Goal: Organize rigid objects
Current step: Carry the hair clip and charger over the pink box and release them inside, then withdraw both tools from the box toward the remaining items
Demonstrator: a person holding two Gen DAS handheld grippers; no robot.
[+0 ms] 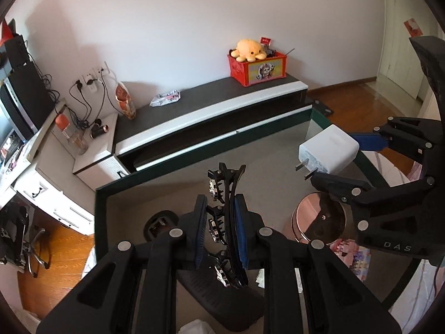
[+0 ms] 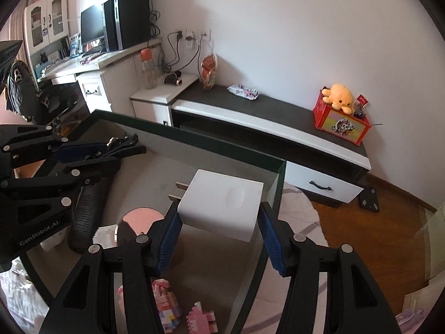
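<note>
Clamping the light, stiff hair clip (image 1: 226, 231) along its spine, the left tool (image 1: 221, 232) risks snapping teeth; the right tool (image 2: 219, 239) squeezes the slick charger (image 2: 222, 203) by its flat sides.

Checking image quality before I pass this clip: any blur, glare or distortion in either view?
Left wrist view: sharp, strong fisheye bending of the TV bench, dark corner vignetting, glare on the round metal lid. Right wrist view: equally sharp and bowed, the white charger evenly lit, not blown out.
</note>
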